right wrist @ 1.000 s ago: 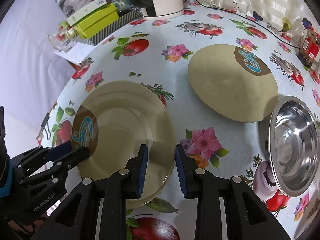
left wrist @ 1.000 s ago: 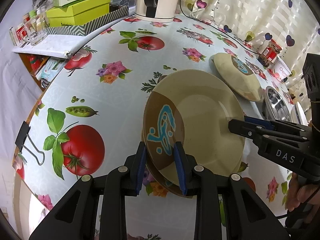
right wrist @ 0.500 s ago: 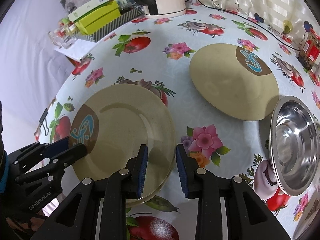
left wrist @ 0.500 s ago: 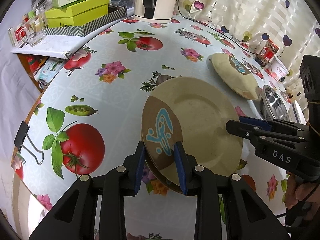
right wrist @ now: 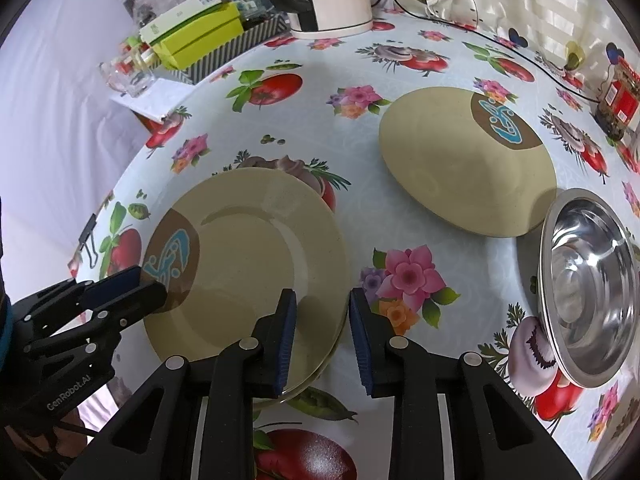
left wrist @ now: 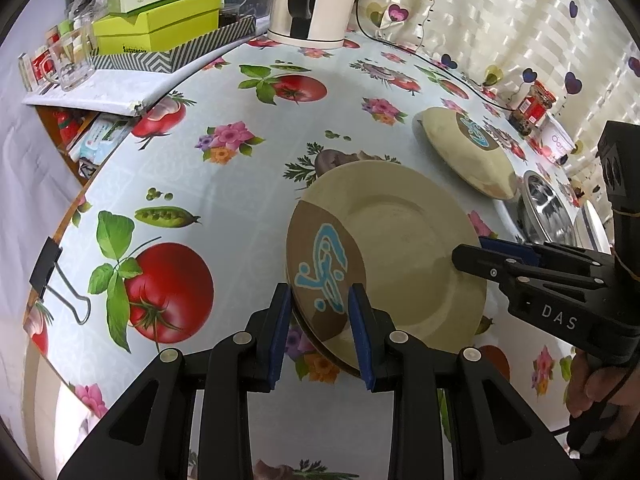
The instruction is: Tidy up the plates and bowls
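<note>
A beige plate (left wrist: 392,248) with a brown patch and blue motif lies on top of a second like plate, whose rim (left wrist: 320,350) shows beneath. My left gripper (left wrist: 320,320) straddles the stack's near rim, jaws open. My right gripper (right wrist: 322,326) straddles the opposite rim (right wrist: 336,312), jaws open. The top plate also shows in the right wrist view (right wrist: 248,256). A beige bowl (right wrist: 464,164) lies upside down further back. A steel bowl (right wrist: 588,276) stands upright beside it.
The table (left wrist: 208,184) has a fruit-and-flower oilcloth. A white kettle (left wrist: 316,0), green boxes (left wrist: 160,24) and a glass (left wrist: 72,60) stand at the back left. A binder clip (left wrist: 52,276) hangs on the left edge. A jar (left wrist: 534,108) stands at the far right.
The held plate came down flatter onto the lower plate, moving slightly away from the left camera. Both grippers stay at its rim, with their jaws a little wider apart.
</note>
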Demonstrator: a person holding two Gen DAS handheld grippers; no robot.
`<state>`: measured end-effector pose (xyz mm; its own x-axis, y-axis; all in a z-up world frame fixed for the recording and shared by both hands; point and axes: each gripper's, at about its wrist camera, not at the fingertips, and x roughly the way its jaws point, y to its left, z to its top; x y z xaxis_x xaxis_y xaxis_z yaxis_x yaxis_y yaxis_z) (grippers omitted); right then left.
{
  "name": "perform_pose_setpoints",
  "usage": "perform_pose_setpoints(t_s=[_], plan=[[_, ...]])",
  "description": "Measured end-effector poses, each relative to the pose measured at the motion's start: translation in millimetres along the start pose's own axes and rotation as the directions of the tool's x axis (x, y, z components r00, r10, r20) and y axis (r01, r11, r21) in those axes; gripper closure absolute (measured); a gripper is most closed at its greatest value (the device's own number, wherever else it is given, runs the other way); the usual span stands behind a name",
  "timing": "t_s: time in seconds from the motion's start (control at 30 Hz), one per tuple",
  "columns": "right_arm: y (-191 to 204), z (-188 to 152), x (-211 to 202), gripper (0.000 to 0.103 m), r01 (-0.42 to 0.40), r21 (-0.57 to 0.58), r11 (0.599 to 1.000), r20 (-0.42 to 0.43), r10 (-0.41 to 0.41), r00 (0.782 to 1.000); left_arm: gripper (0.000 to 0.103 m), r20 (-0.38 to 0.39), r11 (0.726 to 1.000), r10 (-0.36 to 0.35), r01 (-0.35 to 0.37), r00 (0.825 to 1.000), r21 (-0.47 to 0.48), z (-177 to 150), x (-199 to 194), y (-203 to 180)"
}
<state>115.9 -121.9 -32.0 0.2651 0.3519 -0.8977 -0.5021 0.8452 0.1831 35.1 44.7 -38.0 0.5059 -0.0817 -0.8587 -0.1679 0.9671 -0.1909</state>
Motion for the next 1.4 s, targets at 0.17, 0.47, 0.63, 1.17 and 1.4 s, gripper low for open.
perform_pose_setpoints(t_s=[0.17, 0.47, 0.63, 1.17, 1.4], plan=[[1, -3, -1, 0.076, 0.001, -0.006, 1.0, -0.001, -0.001, 1.0, 0.073, -0.005, 1.0, -0.002, 0.002, 1.0, 0.002, -2, 0, 0], [-2, -6, -4, 0.076, -0.005, 0.004, 1.0, 0.002, 0.005, 1.0, 0.073, 0.013, 1.0, 0.004, -0.004, 1.0, -0.003, -2, -5, 2], [-4, -7, -13, 0.071, 0.0, 0.002, 1.0, 0.026, -0.001, 1.0, 0.073, 0.032, 1.0, 0.009, -0.009, 0.999, -0.009, 2, -12, 4], [-1, -9, -56, 0.066, -0.035, -0.008, 0.999, 0.106, 0.036, 0.994, 0.073, 0.086, 0.999, -0.015, 0.013, 0.996, 0.031, 19, -34, -18], [-7, -9, -71, 0.066, -0.042, 0.001, 0.999, 0.133, 0.041, 0.99, 0.073, 0.099, 0.998, -0.028, 0.022, 0.995, 0.057, 25, -38, -32]])
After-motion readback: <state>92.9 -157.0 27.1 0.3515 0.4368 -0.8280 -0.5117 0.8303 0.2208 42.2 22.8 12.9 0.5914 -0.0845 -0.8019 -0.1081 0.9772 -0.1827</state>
